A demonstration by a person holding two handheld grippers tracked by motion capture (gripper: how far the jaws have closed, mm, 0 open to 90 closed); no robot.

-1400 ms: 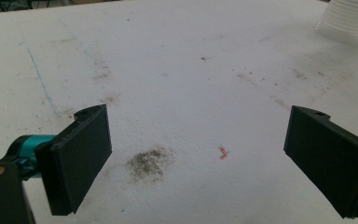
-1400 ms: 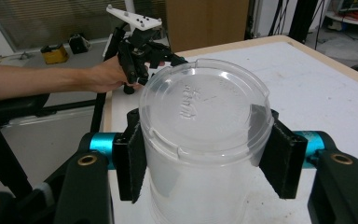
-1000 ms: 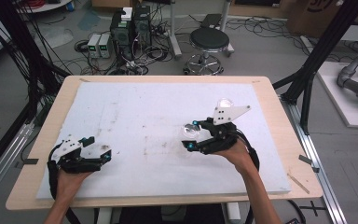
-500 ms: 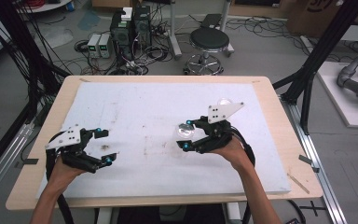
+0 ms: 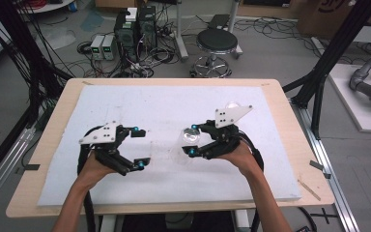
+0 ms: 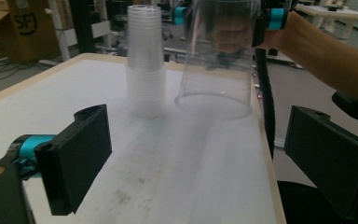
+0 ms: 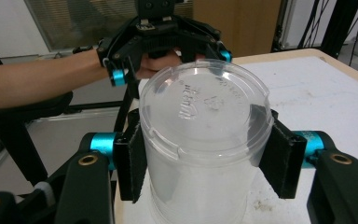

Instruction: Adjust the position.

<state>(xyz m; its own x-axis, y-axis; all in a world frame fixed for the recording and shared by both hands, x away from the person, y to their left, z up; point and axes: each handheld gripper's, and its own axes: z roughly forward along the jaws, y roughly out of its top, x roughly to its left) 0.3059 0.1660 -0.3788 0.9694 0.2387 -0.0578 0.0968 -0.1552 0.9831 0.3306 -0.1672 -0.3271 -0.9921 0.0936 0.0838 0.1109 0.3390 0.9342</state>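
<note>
1. A clear plastic cup (image 7: 205,140) is clamped between the pads of the right gripper (image 5: 192,141). In the right gripper view both black pads are pressed flat against the cup's sides, with its closed base turned toward the camera.
2. In the left gripper view the cup (image 6: 219,56) is seen held up off the mat (image 5: 174,106), its open rim tilted down and toward the left gripper; the rim is not resting on the mat.
3. A stack of cups (image 6: 144,60) is seen upright on the mat just beside the held cup, on the side away from the right hand (image 5: 239,157). Stack and cup appear apart, though the gap is narrow.
4. In the high view the stack (image 5: 232,105) is only faintly made out, beyond the right gripper, partly behind its grey plate.
5. The left gripper (image 5: 142,147) is held with its jaws spread wide and nothing between them. Its pads are well short of the cup, which lies ahead along its line of sight.
6. In the right gripper view the left gripper (image 7: 165,60) is seen facing the cup's base from behind it, carried by the left hand (image 7: 161,63).
7. Seen from above, the two grippers point at each other above the mat, the cup (image 5: 186,145) between them, nearer the right.
8. The mat is marked with grey smudges below the cup.
</note>
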